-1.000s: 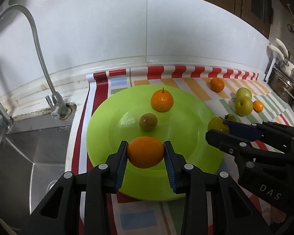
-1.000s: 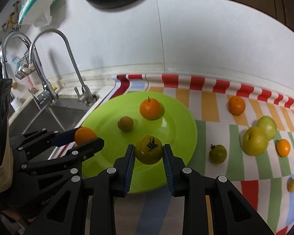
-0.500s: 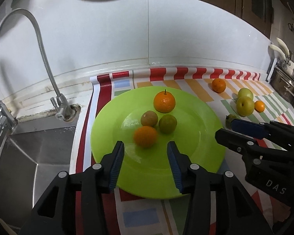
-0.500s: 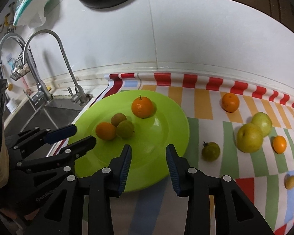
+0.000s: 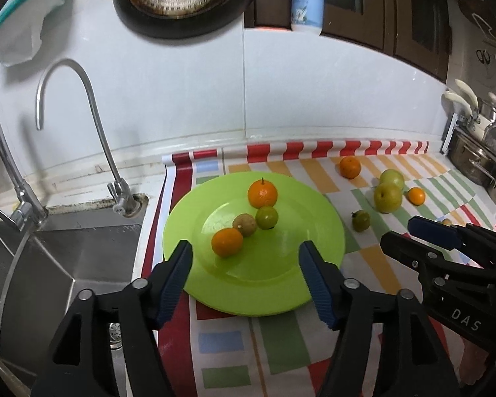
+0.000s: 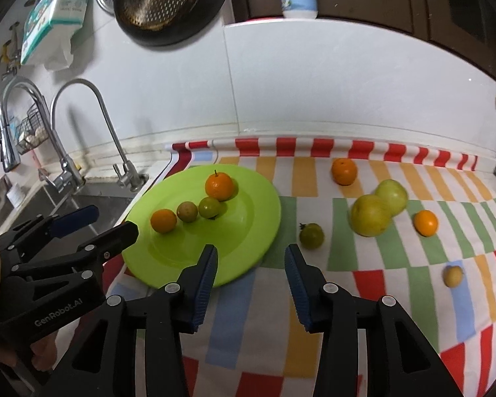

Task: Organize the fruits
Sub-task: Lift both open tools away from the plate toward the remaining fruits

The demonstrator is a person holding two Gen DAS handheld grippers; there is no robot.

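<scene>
A lime green plate (image 5: 301, 284) (image 6: 248, 231) lies on a striped mat and holds several fruits: a stemmed orange (image 5: 262, 193) (image 6: 219, 186), a small orange (image 5: 227, 242) (image 6: 163, 220), a brownish fruit (image 5: 244, 225) (image 6: 187, 211) and a green fruit (image 5: 267, 217) (image 6: 209, 207). My left gripper (image 5: 244, 263) is open and empty over the plate's near edge. My right gripper (image 6: 250, 263) is open and empty at the plate's right rim. A small green fruit (image 6: 311, 235) (image 5: 360, 220) lies on the mat just right of the plate.
Loose on the mat to the right are an orange (image 6: 344, 171), two yellow-green fruits (image 6: 370, 215) (image 6: 392, 197), a small orange (image 6: 425, 222) and a tiny yellow fruit (image 6: 453, 275). A steel sink (image 5: 49, 258) with a faucet (image 5: 105, 152) lies left. Pots (image 5: 473, 162) stand far right.
Both grippers let go of their fruits, the orange and the green fruit, onto the plate. Both then opened wide and drew back and up from the plate.
</scene>
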